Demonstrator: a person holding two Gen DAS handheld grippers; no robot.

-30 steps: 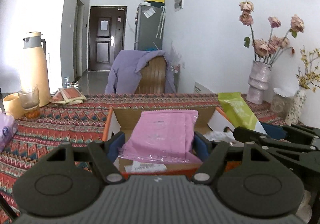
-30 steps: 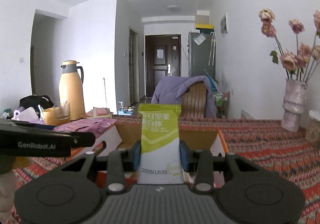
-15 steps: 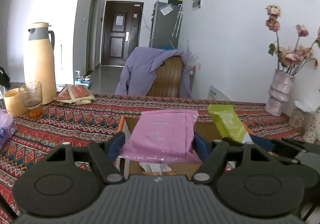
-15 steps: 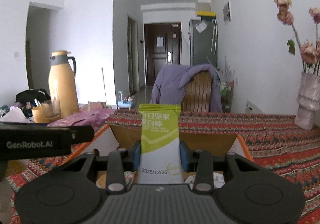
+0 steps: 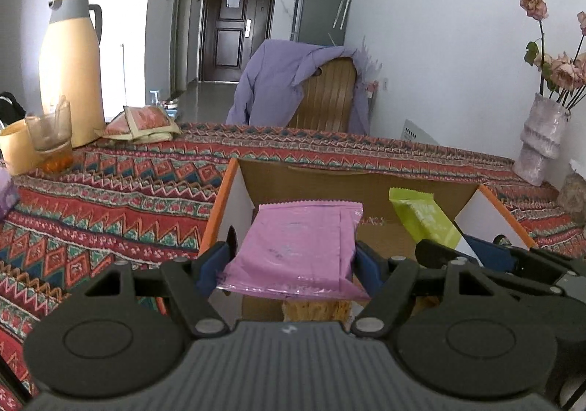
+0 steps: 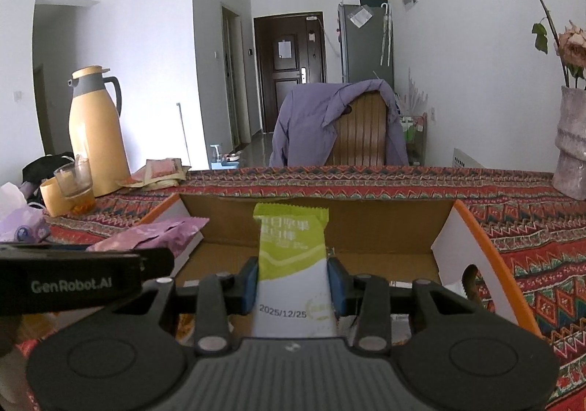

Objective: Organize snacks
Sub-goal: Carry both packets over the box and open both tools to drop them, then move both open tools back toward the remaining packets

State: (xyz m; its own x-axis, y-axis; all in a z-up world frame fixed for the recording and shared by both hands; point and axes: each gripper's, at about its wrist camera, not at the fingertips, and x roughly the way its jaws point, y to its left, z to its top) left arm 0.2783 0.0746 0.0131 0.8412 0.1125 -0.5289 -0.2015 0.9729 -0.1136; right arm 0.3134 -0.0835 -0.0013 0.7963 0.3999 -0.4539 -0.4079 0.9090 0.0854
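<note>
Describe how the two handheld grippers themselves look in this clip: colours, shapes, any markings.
Both match: the left gripper and right gripper have a grey ribbed body, two black round discs, black linkage arms with silver pivots, and blue pads. White "GenRobot.AI" lettering marks the left one's black side. No cables, hands or sleeves are identifiable.

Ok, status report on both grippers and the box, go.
Left gripper shut on pink packet. Right gripper shut on green packet. Both over the open cardboard box. Nothing in the way.
</note>
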